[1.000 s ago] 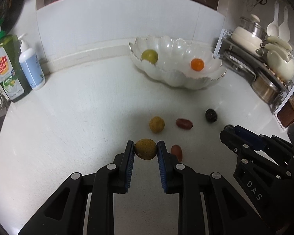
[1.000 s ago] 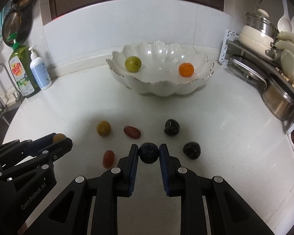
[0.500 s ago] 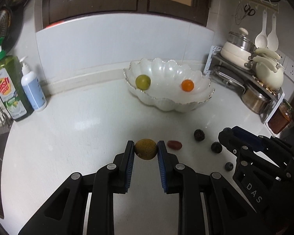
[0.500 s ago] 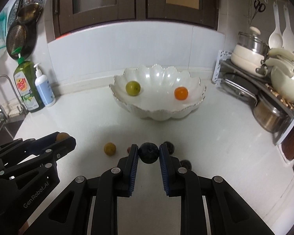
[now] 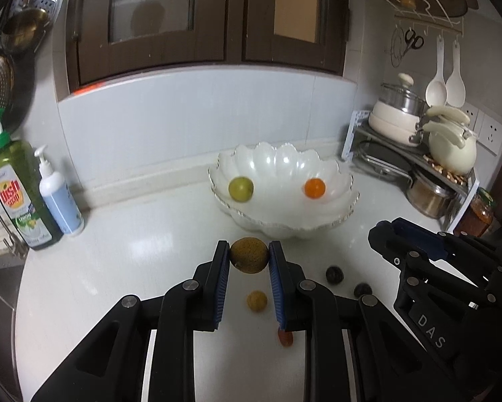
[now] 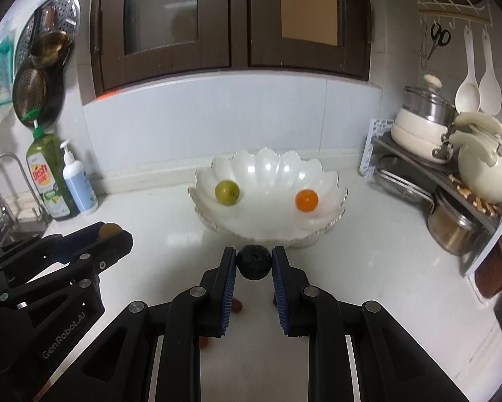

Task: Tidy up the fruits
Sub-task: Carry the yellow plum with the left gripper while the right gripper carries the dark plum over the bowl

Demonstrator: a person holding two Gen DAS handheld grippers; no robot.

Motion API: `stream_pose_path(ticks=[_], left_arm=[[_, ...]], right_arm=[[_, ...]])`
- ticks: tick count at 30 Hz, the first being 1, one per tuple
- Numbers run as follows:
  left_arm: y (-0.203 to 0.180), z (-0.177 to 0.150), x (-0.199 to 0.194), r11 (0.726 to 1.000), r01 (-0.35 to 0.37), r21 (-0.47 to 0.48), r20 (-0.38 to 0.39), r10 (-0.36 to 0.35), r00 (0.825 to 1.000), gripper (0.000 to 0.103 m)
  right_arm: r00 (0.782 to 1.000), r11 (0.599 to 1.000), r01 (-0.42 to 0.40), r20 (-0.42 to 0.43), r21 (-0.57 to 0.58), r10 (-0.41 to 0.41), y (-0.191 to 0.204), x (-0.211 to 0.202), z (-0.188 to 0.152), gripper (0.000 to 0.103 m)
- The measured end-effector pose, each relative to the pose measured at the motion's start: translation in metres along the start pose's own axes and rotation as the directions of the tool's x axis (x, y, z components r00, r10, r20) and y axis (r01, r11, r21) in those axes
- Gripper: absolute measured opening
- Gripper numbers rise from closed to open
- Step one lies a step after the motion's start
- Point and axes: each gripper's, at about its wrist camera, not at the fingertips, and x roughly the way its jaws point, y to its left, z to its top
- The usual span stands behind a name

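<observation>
My left claw [image 5: 249,256] pinches a brownish-green round fruit [image 5: 249,255], my right claw [image 6: 253,263] a dark purple round fruit [image 6: 253,262]; the white scalloped glass bowl [image 6: 331,181] sits straight ahead on the desk, beyond both.

White counter [image 5: 117,268], dark wood cabinets [image 5: 170,20]

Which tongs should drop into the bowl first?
Probably right. Both tongs hold fruit: left a brown one, right a dark one. The bowl sits squarely ahead in the right view, off to the right in the left view.
</observation>
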Motion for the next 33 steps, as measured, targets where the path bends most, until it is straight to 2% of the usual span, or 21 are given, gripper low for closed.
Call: stream_pose_path(ticks=[9,15,27,33], left_arm=[[-0.004,0.025,0.005,1.000,0.012,0.015,0.047,-0.012,0.999,0.024],[-0.009,0.040,0.010,1.000,0.007,0.027,0.068,-0.009,0.998,0.024],[-0.023,0.067,0.029,0.997,-0.037,0.068,0.098,0.031,0.995,0.024],[-0.023,0.083,0.044,0.996,-0.048,0.075,0.086,0.042,0.995,0.024]], right_arm=[[0.998,1.000,0.021,0.066,0.011,-0.021,-0.001,-0.002,0.022,0.023],[0.997,0.999,0.022,0.079,0.026,-0.024,-0.008,0.003,0.033,0.023],[0.996,0.998,0.053,0.076,0.032,-0.056,-0.020,0.021,0.050,0.023],[0.996,0.997,0.063,0.055,0.048,-0.066,-0.030,0.037,0.065,0.023]])
